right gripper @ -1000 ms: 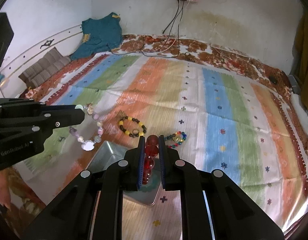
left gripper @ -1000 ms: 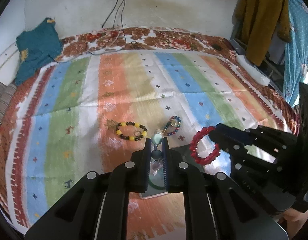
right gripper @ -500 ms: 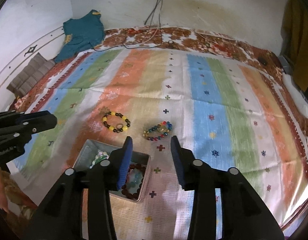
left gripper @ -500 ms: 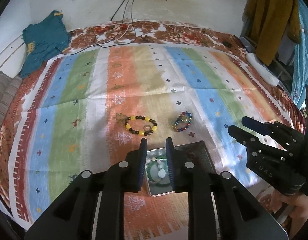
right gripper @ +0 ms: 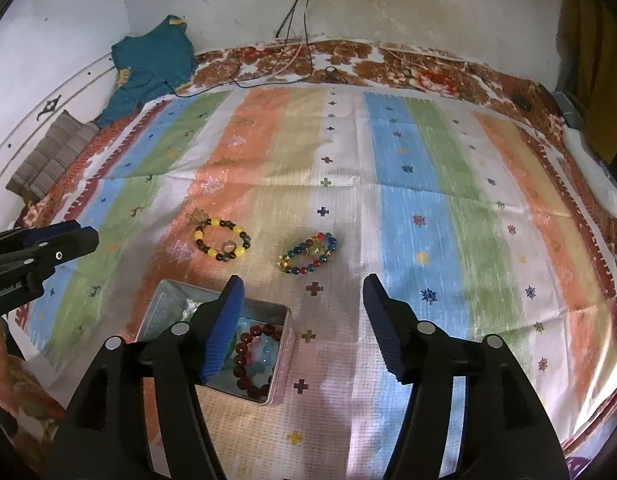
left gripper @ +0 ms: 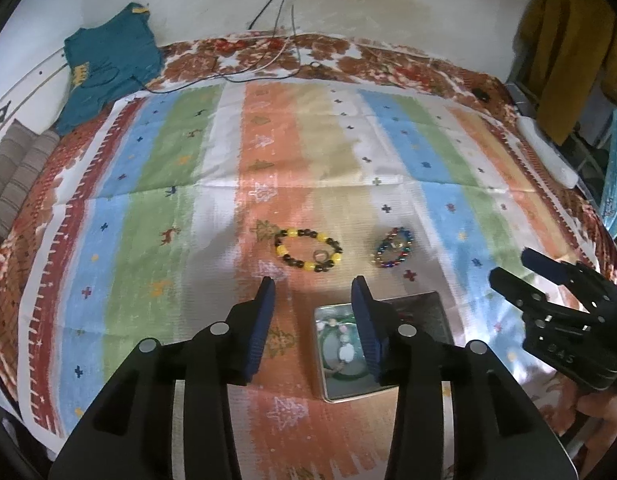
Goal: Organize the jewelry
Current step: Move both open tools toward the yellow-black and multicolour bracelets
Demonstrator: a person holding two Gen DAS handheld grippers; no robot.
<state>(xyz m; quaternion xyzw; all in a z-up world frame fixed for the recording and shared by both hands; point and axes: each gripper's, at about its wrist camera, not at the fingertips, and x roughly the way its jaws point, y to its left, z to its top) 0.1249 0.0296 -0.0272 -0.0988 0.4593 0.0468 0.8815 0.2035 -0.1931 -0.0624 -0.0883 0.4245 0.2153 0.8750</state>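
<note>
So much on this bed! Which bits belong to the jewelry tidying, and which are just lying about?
Job: metal tin holding a red bracelet; yellow-and-black bracelet; multicolored bracelet; both open grippers.

Lying about: teal garment, cables, striped cushion.

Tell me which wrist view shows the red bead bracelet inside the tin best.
The right wrist view: the red bead bracelet lies in plain sight in the metal tin, only partly cut off by a fingertip. In the left wrist view the left gripper's finger covers that side of the tin, so the bracelet barely shows.
</note>
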